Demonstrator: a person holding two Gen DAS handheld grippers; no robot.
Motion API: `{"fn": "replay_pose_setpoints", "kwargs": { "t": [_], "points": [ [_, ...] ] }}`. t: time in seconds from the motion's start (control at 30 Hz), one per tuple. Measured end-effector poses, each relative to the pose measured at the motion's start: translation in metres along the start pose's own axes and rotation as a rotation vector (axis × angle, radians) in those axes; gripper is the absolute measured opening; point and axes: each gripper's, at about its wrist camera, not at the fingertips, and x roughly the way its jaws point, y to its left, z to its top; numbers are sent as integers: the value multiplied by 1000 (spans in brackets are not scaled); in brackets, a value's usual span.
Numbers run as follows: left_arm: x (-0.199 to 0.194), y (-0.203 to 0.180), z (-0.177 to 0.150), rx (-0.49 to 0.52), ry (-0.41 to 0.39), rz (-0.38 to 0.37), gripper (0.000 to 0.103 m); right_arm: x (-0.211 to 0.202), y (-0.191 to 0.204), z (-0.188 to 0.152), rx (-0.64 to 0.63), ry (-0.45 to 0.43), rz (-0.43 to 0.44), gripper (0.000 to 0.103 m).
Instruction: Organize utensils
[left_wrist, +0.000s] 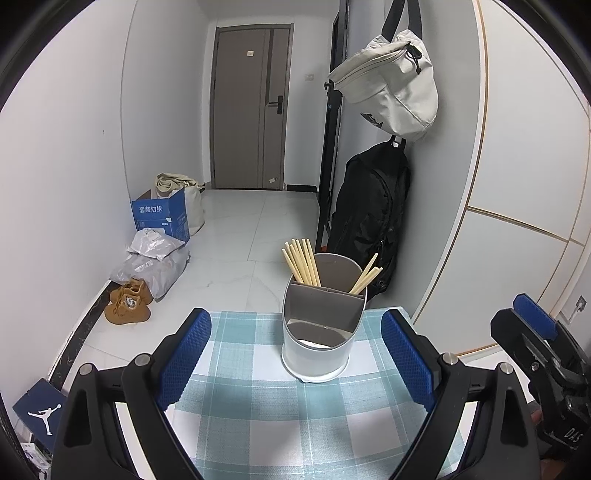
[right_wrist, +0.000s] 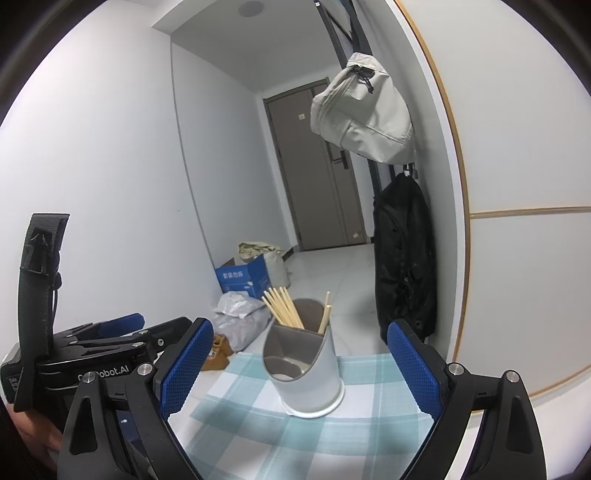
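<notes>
Floor, far left: a blue box with a white jumping figure (left_wrist: 40, 413) at the edge of the left wrist view; a pair of tan shoes (left_wrist: 128, 301) by the wall; grey plastic bags (left_wrist: 153, 260) behind them; a blue carton (left_wrist: 162, 216) and a cloth sack (left_wrist: 186, 192) further back.
Left gripper (left_wrist: 295, 354): fingers wide apart, nothing between the blue pads; the holder stands ahead, apart from both.
Worktop (left_wrist: 258, 406): covered with a teal and white checked cloth.
Utensil holder (left_wrist: 319, 343): white cylinder with grey dividers, upright near the far edge of the worktop, roughly centred in both views.
Chopsticks (left_wrist: 301, 260): a bundle leaning left in the rear left compartment; a few more chopsticks (left_wrist: 365, 277) leaning right in the rear right compartment; the front compartment holds none.
Door (left_wrist: 249, 110): grey, shut, at the end of the hallway.
Right wall: a beige bag (left_wrist: 393, 81) hangs above a black backpack (left_wrist: 369, 210).
Right gripper (right_wrist: 299, 365): fingers wide, gripping nothing, the holder just ahead of them.
</notes>
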Motion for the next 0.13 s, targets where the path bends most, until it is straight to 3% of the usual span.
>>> {"fn": "replay_pose_setpoints", "kwargs": {
  "t": [0.13],
  "points": [
    [3,2,-1,-3,3,0,91,2,-2,-2,3,5,-1,96]
  ]
}}
